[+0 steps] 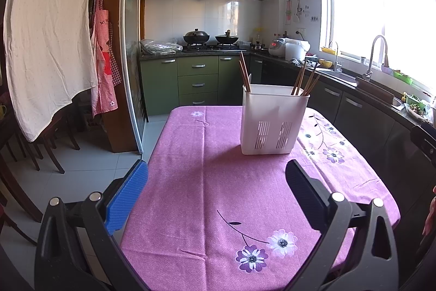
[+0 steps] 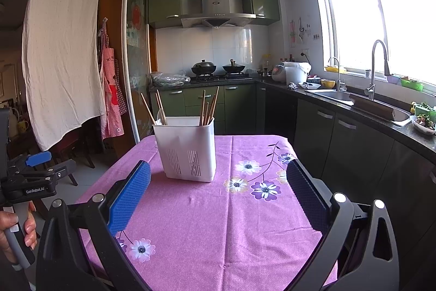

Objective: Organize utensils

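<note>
A white slotted utensil holder (image 1: 272,119) (image 2: 186,147) stands upright on the pink flowered tablecloth (image 1: 207,182) (image 2: 218,222). Several wooden chopsticks (image 1: 303,81) (image 2: 208,107) lean in its right compartment. A few more chopsticks (image 1: 244,72) (image 2: 158,108) and a pale utensil handle stick out of the left one. My left gripper (image 1: 216,168) hovers open above the near part of the table, short of the holder, with nothing between its fingers. My right gripper (image 2: 218,168) is open too, empty, with the holder ahead and slightly left. The left gripper (image 2: 46,165) also shows at the left edge in the right wrist view, held by a hand (image 2: 16,228).
The table is small, with floor dropping off on its left and dark cabinets (image 2: 354,154) close on the right. A counter with sink and tap (image 2: 373,70) runs along the right. Stove with woks (image 1: 209,38) at the back. White cloth (image 1: 49,32), apron and chairs stand left.
</note>
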Motion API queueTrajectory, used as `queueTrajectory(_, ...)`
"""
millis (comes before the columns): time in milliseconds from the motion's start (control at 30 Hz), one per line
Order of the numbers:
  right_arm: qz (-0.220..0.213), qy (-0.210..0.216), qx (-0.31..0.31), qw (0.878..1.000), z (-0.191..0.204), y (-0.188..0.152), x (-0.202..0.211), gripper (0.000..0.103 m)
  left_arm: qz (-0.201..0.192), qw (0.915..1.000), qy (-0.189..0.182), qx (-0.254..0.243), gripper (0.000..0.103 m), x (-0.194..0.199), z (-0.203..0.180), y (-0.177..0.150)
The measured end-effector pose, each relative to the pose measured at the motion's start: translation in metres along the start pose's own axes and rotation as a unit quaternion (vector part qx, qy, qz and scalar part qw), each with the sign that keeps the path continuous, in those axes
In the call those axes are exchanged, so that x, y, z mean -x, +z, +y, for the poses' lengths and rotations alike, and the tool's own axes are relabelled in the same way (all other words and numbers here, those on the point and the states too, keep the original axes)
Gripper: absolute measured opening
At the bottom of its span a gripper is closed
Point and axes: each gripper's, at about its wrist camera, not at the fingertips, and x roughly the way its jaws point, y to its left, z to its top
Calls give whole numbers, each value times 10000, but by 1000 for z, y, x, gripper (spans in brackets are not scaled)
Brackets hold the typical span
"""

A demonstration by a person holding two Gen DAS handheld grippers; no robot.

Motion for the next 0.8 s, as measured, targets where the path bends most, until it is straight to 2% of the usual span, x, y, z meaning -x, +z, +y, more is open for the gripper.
queueTrajectory(800,89,20,40,10000,0,-5,-5,98,55,9999,35,-100,96,-2,0,0)
